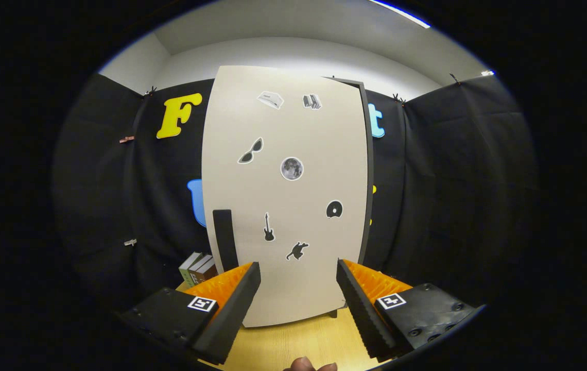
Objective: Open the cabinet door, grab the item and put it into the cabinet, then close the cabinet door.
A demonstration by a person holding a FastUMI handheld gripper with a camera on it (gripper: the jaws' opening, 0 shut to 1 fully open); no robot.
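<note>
your gripper [298, 278] has its two fingers spread well apart with nothing between them, hovering over the wooden tabletop [293, 342]. straight ahead of the fingers stands the cabinet [363, 170], its pale door [286, 206] shut and facing you, dotted with small stickers: sunglasses, a moon, a guitar, a disc, an animal figure and two more near the top. a dark upright handle [225, 238] sits low on the left side of the door, just beyond your left finger. the cabinet's darker side edge shows along the right of the door. the item for the task looks to be the small group of books [198, 268] standing on the table to the left of the cabinet, close behind your left finger and partly hidden by it. a fingertip or two of a hand [310, 365] shows at the near edge of the table, between the fingers.
</note>
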